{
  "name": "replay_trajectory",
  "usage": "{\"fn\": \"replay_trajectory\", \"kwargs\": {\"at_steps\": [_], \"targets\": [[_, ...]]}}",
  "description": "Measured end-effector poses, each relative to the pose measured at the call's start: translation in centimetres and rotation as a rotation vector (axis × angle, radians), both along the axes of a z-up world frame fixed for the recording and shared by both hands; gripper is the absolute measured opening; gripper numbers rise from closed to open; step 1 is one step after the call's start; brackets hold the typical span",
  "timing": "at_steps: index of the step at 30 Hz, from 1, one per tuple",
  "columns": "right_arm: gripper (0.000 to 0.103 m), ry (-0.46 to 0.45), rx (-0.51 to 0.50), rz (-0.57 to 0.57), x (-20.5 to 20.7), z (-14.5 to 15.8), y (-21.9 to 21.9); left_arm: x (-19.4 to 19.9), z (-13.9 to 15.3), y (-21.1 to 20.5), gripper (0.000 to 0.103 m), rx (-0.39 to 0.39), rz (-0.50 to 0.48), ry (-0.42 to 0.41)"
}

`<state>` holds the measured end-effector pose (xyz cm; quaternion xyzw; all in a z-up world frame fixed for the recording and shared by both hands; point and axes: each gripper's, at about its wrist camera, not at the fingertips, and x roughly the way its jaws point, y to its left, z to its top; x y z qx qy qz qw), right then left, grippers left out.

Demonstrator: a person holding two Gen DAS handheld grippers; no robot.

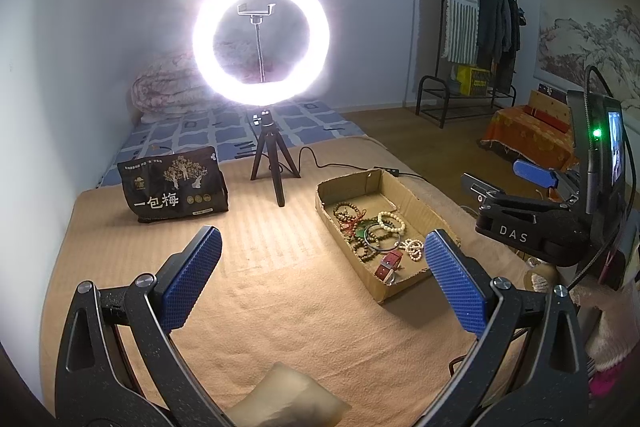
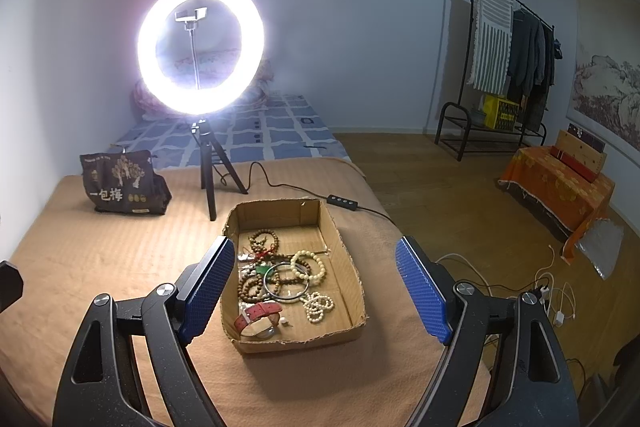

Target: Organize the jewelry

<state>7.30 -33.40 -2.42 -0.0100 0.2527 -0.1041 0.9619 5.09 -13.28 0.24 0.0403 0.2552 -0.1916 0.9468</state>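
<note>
A shallow cardboard tray (image 2: 344,259) lies on the tan blanket and holds jewelry: brown bead bracelets (image 2: 250,287), a cream bead bracelet (image 2: 308,267), a dark bangle (image 2: 286,285), a white pearl strand (image 2: 318,307) and a red-strapped watch (image 2: 256,317). My right gripper (image 2: 314,287) is open and empty, its jaws straddling the tray from above. My left gripper (image 1: 320,275) is open and empty, left of the tray (image 1: 404,199). The right gripper's body (image 1: 532,223) shows at the right of the left wrist view.
A lit ring light on a tripod (image 2: 208,171) stands behind the tray, its cable and controller (image 2: 342,202) running right. A dark snack bag (image 2: 120,187) stands at the back left. A small cushion (image 1: 288,399) lies near me. The bed edge drops to the floor on the right.
</note>
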Motion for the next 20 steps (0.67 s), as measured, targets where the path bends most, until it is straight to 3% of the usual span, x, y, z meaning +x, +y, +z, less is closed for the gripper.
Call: {"fn": "replay_trajectory", "kwargs": {"at_steps": [20], "targets": [[0.083,0.011,-0.01,0.009,-0.2,-0.5,0.0,0.5,1.0,0.1,0.103,0.017,-0.004,-0.041]]}}
